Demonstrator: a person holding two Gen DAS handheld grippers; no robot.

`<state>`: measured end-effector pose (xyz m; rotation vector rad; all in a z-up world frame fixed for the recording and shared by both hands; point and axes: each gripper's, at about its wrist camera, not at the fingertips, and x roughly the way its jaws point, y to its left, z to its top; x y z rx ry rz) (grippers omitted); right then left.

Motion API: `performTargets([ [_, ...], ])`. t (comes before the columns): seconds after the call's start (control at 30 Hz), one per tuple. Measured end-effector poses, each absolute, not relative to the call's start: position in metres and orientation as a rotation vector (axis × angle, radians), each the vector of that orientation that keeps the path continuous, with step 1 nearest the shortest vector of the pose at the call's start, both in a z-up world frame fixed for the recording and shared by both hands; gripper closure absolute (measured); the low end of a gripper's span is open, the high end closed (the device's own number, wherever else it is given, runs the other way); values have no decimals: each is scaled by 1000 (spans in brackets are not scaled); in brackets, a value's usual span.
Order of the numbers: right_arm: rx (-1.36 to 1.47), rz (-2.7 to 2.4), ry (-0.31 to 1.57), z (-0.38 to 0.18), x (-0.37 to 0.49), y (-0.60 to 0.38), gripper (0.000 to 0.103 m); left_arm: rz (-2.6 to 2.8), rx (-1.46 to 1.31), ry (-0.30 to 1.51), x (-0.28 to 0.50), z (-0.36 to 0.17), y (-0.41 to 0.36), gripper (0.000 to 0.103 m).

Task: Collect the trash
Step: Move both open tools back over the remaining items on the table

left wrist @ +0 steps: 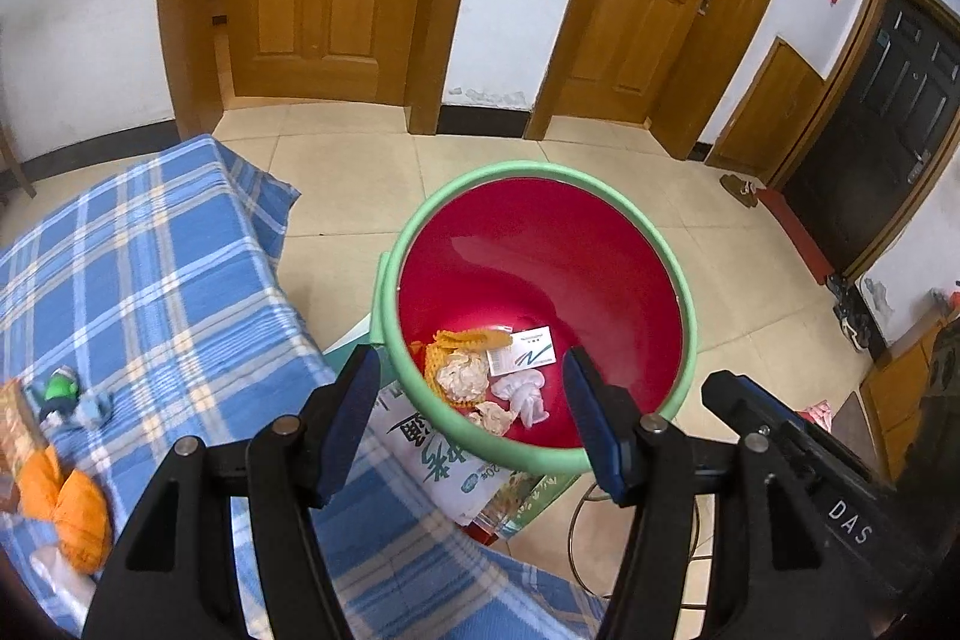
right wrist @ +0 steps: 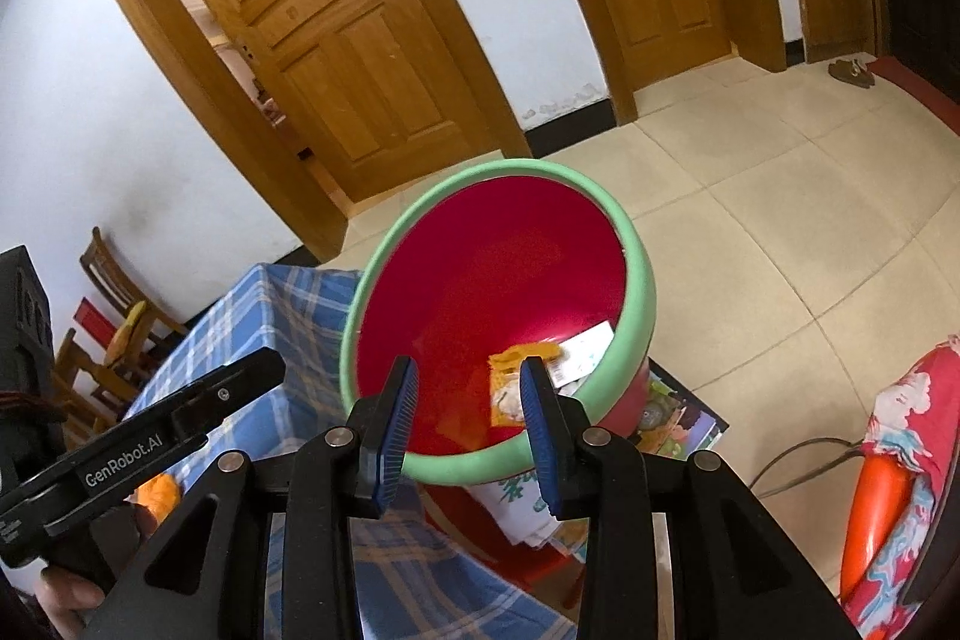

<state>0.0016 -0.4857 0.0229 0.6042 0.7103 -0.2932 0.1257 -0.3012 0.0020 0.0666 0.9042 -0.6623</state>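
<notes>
Left wrist: trash (left wrist: 489, 379) in bin (left wrist: 684, 304) below spread, empty left claw (left wrist: 471, 418).

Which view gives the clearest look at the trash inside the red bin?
The left wrist view: the crumpled paper, white card and orange netting lie unobstructed. In the right wrist view, the right gripper finger and bin rim hide most.

Left hand-held gripper (left wrist: 471, 415): jaws spread wide, nothing between blue pads (left wrist: 354, 421), pointing forward and down. Right hand-held gripper (right wrist: 468, 418): jaws parted, narrower gap, empty, tilted down. In left view, right unit's black body sits at 4 o'clock.
</notes>
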Motion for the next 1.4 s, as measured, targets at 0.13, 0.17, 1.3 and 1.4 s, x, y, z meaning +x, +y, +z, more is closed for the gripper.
performTargets([
  [0.13,601,-274,701,30,-2,-475,66,-637,48,878,119,12,-286,39],
  [0.17,600,-269,699,31,-3,-472,66,-634,44,874,117,14,-282,39],
  [1.3,551,-93,711,43,-16,-379,56,-271,-63,877,87,7,-106,37],
  [1.4,549,-84,717,42,-15,-374,56,-236,-59,893,87,0,-96,37],
])
